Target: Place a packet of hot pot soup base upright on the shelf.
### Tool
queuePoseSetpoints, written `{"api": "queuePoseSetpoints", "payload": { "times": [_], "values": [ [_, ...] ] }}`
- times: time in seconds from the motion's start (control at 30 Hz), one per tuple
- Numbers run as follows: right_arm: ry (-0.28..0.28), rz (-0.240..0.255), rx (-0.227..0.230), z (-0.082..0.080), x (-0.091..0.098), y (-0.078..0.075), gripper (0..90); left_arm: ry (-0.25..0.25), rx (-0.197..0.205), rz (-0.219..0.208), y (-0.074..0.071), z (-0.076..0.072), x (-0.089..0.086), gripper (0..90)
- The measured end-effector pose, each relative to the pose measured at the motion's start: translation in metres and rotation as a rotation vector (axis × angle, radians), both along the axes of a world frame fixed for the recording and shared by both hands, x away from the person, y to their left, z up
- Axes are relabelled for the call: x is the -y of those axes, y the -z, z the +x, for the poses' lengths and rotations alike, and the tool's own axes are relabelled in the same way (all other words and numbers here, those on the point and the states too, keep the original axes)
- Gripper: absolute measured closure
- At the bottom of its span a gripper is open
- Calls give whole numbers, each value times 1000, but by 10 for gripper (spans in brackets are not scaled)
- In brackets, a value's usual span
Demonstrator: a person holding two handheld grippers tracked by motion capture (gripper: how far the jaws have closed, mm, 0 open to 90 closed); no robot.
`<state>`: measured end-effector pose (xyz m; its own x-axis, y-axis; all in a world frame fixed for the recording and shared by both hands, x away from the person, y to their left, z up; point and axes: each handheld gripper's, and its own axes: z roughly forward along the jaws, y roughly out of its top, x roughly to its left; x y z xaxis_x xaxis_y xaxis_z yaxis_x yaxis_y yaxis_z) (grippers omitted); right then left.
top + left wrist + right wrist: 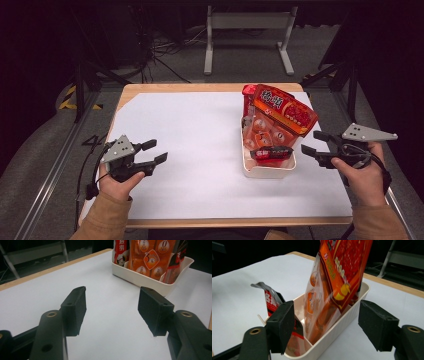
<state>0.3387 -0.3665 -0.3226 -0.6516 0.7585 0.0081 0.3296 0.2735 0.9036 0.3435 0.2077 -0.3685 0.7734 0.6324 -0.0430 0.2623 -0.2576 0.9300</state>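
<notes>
Bin (267, 171) sits near table (190, 150) right edge, packets (282, 110) upright inside; wide bare room left. Left gripper (156, 152) and right gripper (312, 143) jaws spread (nothing held).

The orange packet (152, 257) in the white tub (152, 281) carries a "0" in a round badge and a "3" in a diamond badge. The red packets (284, 111) bear large Chinese characters, too blurred to read surely.
</notes>
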Motion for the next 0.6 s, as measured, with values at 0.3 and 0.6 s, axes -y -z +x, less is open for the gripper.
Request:
{"api": "queuePoseSetpoints", "payload": {
  "times": [0.3,0.6],
  "values": [
    [33,-16,8,-1,3,20,273,-12,-23,27,10,-2,-10,382],
    [56,-46,20,2,0,40,255,-16,-47,46,18,-2,-11,379]
  ]
}}
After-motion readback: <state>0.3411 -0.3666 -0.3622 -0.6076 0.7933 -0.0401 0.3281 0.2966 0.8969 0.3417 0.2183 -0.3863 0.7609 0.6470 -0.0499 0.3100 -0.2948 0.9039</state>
